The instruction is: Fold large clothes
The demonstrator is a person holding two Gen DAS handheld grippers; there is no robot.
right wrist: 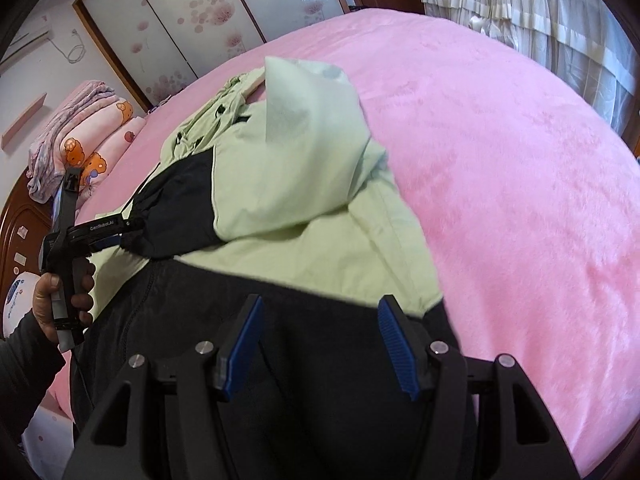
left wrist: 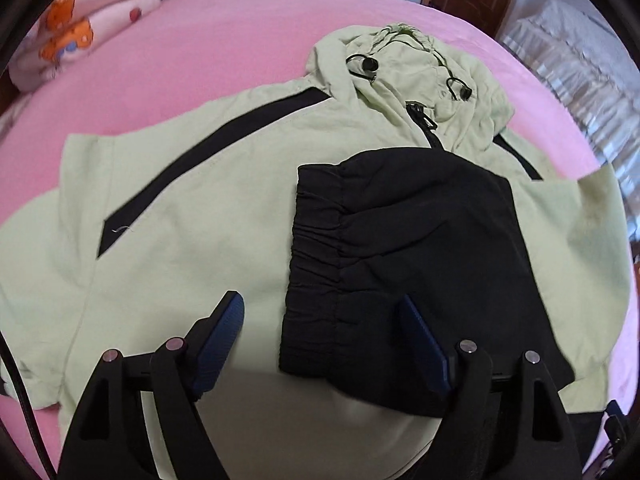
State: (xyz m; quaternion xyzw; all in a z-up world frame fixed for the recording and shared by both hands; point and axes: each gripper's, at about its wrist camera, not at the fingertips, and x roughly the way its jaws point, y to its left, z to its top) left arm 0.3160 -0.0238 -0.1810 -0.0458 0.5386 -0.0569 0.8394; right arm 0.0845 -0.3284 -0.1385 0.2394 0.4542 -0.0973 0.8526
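Left wrist view: I count one garment, a pale green hooded jacket [left wrist: 192,216] with black trim, spread flat on the pink bed [left wrist: 224,40]. Hood at the far end, two black cord toggles [left wrist: 369,65] on it, one zip running down from the collar. One black elastic-gathered cuff end [left wrist: 360,248] of a sleeve lies folded across the jacket's chest. My left gripper [left wrist: 320,336] hovers over it with its two blue pads [left wrist: 224,332] wide apart; the cuff's edge sits between them, but neither pad presses on it. Nothing held. One folded quilt with orange bear prints [left wrist: 76,28] sits at the far left of the bed.

Right wrist view: same single jacket [right wrist: 304,208], seen from its hem side. One green sleeve is folded over the body, its tip raised. My right gripper [right wrist: 320,344] is over the black hem band [right wrist: 320,380], two blue pads about half apart; whether they pinch cloth I cannot tell. At left, one hand [right wrist: 60,296] holds the left gripper's [right wrist: 116,236] handle, its fingers at the black cuff [right wrist: 172,208]. Quilt stack [right wrist: 88,144] beyond.
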